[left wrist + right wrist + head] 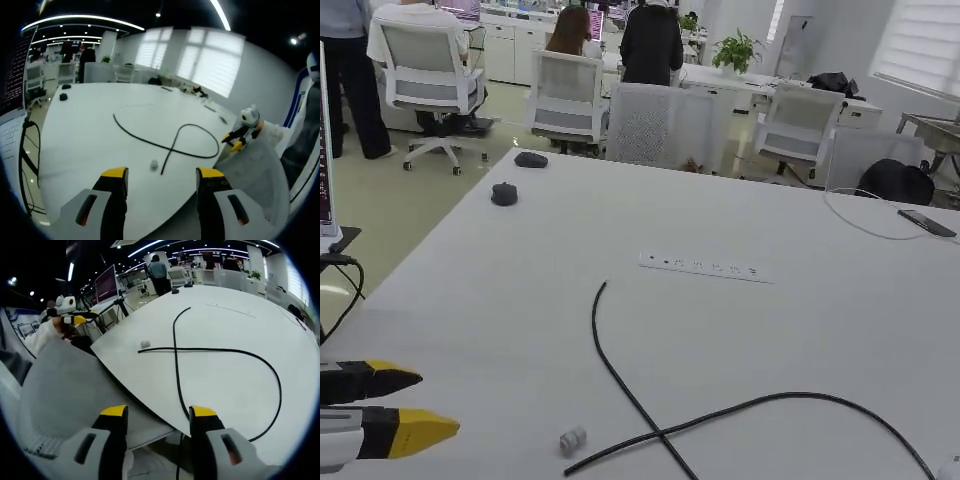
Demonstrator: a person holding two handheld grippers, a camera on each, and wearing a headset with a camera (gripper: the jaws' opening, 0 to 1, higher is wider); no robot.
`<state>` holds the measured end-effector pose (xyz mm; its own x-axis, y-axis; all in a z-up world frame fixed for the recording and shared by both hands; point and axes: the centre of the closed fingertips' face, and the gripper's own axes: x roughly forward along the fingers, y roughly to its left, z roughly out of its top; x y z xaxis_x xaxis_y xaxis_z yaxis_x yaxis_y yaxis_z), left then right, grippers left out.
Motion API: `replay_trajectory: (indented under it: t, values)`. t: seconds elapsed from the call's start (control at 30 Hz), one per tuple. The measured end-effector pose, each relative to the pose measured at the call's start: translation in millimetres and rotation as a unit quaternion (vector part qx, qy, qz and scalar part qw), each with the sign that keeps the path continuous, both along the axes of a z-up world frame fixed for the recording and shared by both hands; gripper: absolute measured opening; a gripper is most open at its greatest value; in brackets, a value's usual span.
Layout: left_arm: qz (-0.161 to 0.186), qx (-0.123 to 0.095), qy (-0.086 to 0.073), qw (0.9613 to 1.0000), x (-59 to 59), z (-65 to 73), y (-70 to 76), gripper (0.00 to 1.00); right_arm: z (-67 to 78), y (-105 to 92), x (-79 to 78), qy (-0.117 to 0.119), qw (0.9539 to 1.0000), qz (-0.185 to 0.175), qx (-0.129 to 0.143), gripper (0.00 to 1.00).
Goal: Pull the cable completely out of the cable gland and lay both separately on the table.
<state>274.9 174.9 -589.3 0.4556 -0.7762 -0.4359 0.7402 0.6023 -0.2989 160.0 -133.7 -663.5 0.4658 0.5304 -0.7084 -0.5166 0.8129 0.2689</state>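
One white table (pixel 800 330), black cable (pixel 660 434), cable gland (pixel 572 440) beside it, office chairs (pixel 565 100) behind

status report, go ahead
Open and empty: left gripper, right gripper. On table: cable looped, gland off it beside its end. Far power strip, not in the way.

In the head view, the white table (pixel 770 340) lies bare from 9 to 12 o'clock of the cable gland (pixel 572 440). That leaves a broad open lane between it and the left gripper (pixel 438 404), which is at the near left edge with its jaws apart. The black cable (pixel 620 380) has its free end close by at 6 o'clock, and its two strands cross at 3 o'clock, fencing that side. Farther out, a flat power strip (pixel 700 267) sits at 1 o'clock. A mouse (pixel 531 159) and a dark round puck (pixel 504 194) lie toward 11 o'clock, and a phone (pixel 926 223) lies at 2 o'clock, all well apart from the gland.
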Motion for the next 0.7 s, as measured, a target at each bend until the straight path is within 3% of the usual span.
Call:
replay_trajectory:
  t: [0.23,0.7]
  values:
    - [-0.002,-0.004,-0.012,0.9999,-0.4,6.1,-2.8,0.54,-5.9,4.2,-3.4,0.015,0.9997,0.016,-0.009,0.5]
    - [-0.007,-0.015,-0.003,0.9999,-1.8,3.5,-12.9,0.54,-3.3,3.4,6.4,0.003,0.9999,0.01,-0.011,0.5]
